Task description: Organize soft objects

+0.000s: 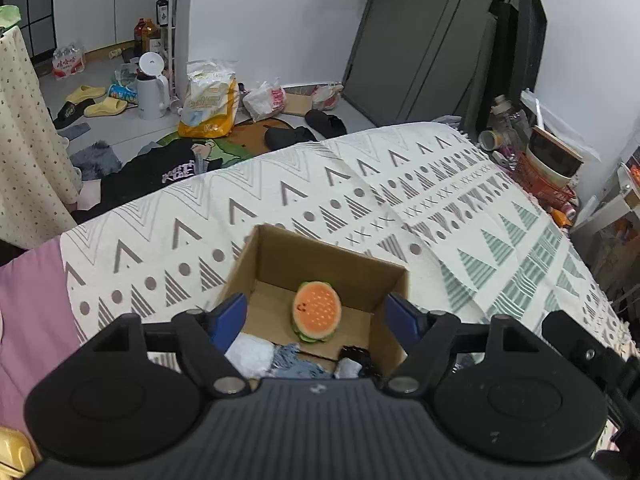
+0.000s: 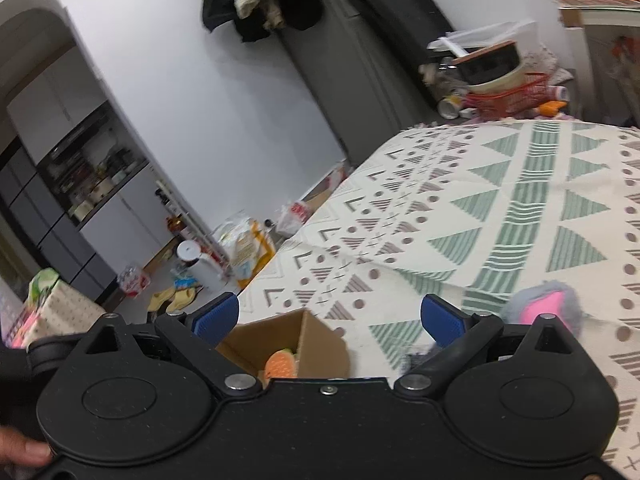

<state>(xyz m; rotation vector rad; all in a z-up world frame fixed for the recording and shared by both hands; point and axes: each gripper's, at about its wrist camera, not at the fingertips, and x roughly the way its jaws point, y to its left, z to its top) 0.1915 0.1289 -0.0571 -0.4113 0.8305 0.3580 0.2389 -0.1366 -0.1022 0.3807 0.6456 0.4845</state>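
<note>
woven patterned blanket (image 1: 360, 184) bears cardboard box (image 1: 320, 256), plush burger (image 1: 317, 311) inside.

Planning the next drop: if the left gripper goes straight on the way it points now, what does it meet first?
Most likely the open cardboard box: the left gripper is open right above it, and the burger plush inside lies between its fingertips. Depth is unclear, so the soft items nearer the camera might come first.
</note>
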